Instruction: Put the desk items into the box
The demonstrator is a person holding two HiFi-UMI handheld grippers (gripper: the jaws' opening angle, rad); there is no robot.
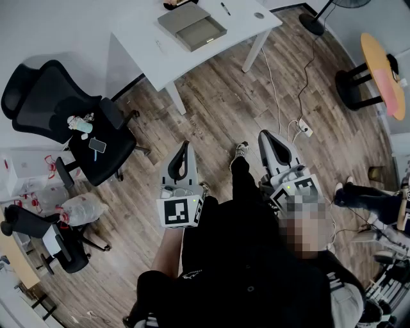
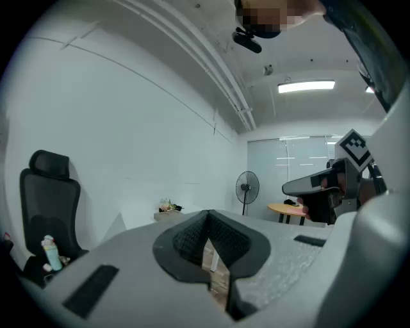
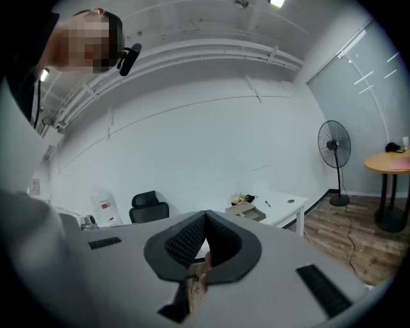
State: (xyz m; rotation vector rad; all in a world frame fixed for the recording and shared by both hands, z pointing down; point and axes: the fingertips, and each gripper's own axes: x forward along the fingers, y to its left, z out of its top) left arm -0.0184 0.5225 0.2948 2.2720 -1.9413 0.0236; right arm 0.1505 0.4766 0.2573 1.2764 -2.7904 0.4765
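Held close to the body, the left gripper (image 1: 185, 148) and right gripper (image 1: 264, 138) are closed and empty, so step toward the far desk (image 1: 168, 61) with its box (image 1: 192, 25) and pen (image 1: 225, 8) before opening either.

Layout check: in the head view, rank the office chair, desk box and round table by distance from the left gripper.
From the left gripper:
1. The office chair, at its left.
2. The box, ahead on the white desk.
3. The round table, far right.
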